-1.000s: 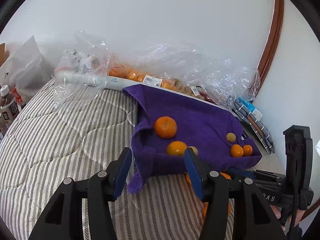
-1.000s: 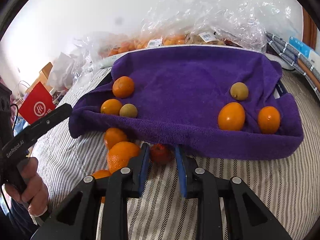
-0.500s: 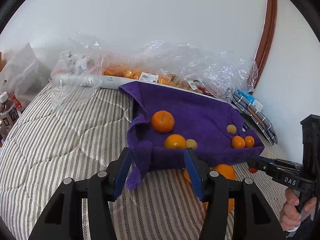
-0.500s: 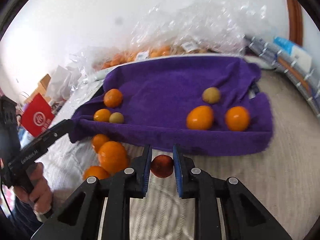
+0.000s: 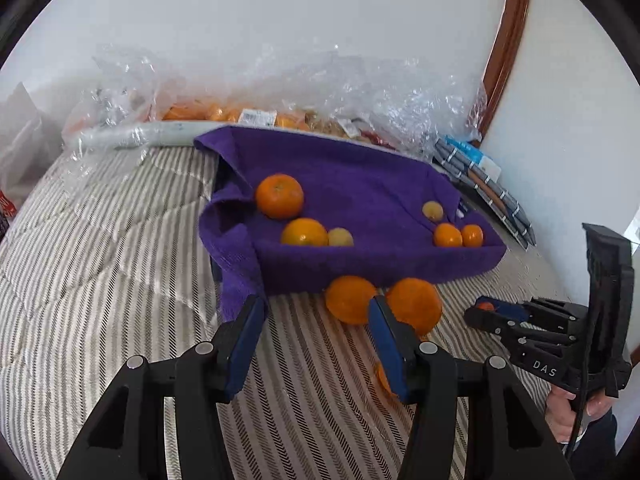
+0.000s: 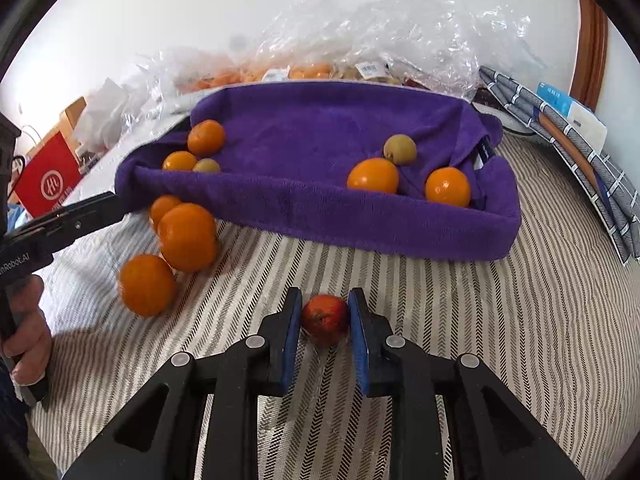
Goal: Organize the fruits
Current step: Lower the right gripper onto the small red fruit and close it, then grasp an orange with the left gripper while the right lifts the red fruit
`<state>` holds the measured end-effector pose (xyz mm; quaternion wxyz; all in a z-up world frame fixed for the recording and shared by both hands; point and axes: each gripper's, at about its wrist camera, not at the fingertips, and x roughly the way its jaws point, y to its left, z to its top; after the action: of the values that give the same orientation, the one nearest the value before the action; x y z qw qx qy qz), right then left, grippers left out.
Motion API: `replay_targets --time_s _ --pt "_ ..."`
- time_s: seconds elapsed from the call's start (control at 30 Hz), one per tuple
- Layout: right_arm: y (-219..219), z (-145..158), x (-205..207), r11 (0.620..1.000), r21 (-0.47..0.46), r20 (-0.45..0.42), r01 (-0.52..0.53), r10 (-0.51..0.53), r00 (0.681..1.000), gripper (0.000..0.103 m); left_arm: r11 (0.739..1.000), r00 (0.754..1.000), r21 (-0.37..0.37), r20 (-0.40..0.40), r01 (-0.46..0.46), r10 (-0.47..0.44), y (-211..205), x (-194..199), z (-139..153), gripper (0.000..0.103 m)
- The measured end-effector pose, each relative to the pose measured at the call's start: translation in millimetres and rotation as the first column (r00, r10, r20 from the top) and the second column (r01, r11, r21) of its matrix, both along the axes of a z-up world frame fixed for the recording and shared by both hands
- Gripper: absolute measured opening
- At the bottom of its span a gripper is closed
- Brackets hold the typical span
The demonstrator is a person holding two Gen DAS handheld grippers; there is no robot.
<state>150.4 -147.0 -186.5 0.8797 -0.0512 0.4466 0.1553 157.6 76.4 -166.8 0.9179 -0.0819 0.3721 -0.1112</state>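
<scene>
A purple towel [image 6: 320, 140] lies on the striped bed and holds several oranges and small yellow-green fruits. My right gripper [image 6: 325, 318] is shut on a small red fruit [image 6: 325, 319], held above the bed in front of the towel; it also shows in the left wrist view [image 5: 486, 308]. Three loose oranges [image 6: 186, 236] lie on the bed by the towel's front left corner. My left gripper [image 5: 316, 320] is open and empty, just in front of two of these oranges [image 5: 350, 298] and the towel [image 5: 360, 188].
Clear plastic bags with more fruit [image 6: 320, 70] lie behind the towel against the white wall. Folded striped cloth and a blue box [image 6: 568, 120] sit at the right. A red bag [image 6: 50, 180] stands off the bed at the left.
My right gripper has pulled back from the towel's edge with the red fruit in it. My left gripper has moved nearer the loose oranges.
</scene>
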Motion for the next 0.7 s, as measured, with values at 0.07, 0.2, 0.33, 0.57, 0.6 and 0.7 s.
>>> replay_targets --time_s 0.07,0.2,0.33,0.57,0.6,0.7 --pt "-0.6 0.9 -1.5 1.0 0.001 0.01 -0.001 0.001 1.0 0.024 1.0 1.0 0.022 -0.027 0.003 -0.002 -5.3 4.8 -2.5 0.05" --pt "-7.9 7.6 -5.6 1.0 0.03 0.052 -0.006 0.004 0.999 0.023 0.999 0.999 0.023 -0.037 0.027 -0.026 -15.5 10.0 0.0 0.05" --pt "-23.0 12.8 -7.7 0.998 0.067 0.074 0.019 -0.024 0.997 0.024 0.998 0.998 0.058 -0.055 0.03 -0.026 -27.8 18.6 1.3 0.05" --pt "-30.0 9.9 -4.6 0.991 0.131 0.05 0.011 -0.017 0.999 0.024 1.0 0.997 0.03 -0.075 -0.006 0.008 -30.6 27.5 -6.7 0.045" --pt "-29.1 10.1 -4.6 0.992 0.127 0.052 0.01 -0.017 0.999 0.024 1.0 0.996 0.027 -0.095 0.002 0.001 -31.1 29.2 -10.2 0.037" --pt "-29.1 11.5 -4.9 0.991 0.131 0.06 0.008 -0.016 0.998 0.023 1.0 0.996 0.018 -0.087 0.006 -0.005 -30.6 30.6 -9.4 0.034"
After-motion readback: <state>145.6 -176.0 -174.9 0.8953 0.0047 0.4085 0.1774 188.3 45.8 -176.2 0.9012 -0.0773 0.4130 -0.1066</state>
